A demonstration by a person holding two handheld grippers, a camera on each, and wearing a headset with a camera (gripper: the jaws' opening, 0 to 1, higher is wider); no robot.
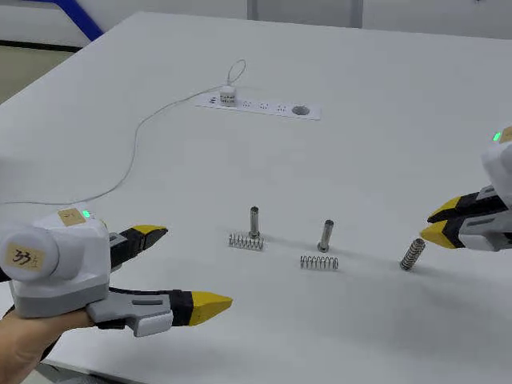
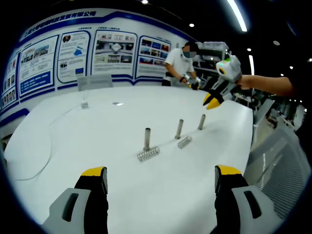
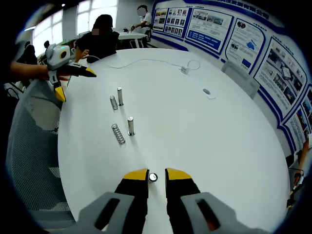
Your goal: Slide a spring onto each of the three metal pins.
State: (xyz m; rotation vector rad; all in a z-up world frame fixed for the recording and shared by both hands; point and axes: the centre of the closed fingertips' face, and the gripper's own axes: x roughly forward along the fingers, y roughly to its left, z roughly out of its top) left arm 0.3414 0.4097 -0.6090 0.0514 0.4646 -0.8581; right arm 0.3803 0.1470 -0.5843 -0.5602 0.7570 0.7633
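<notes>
Two bare metal pins stand upright mid-table, the left pin [image 1: 254, 222] and the middle pin [image 1: 326, 235]. A loose spring [image 1: 246, 241] lies at the left pin's foot, and a second spring [image 1: 319, 262] lies in front of the middle pin. Further right, a third spring [image 1: 412, 254] stands slightly tilted, sleeved over the third pin. My right gripper [image 1: 432, 225] hovers just above and right of it, jaws a little apart; its round top [image 3: 153, 177] shows between them. My left gripper [image 1: 188, 268] is wide open at the near left, holding nothing.
A white power strip [image 1: 260, 105] with a plugged-in adapter [image 1: 228, 97] and a long thin cable [image 1: 132, 152] lies at the back of the white table [image 1: 384, 160]. The near table edge runs just below my left gripper. A person [image 2: 179, 63] stands at another table behind.
</notes>
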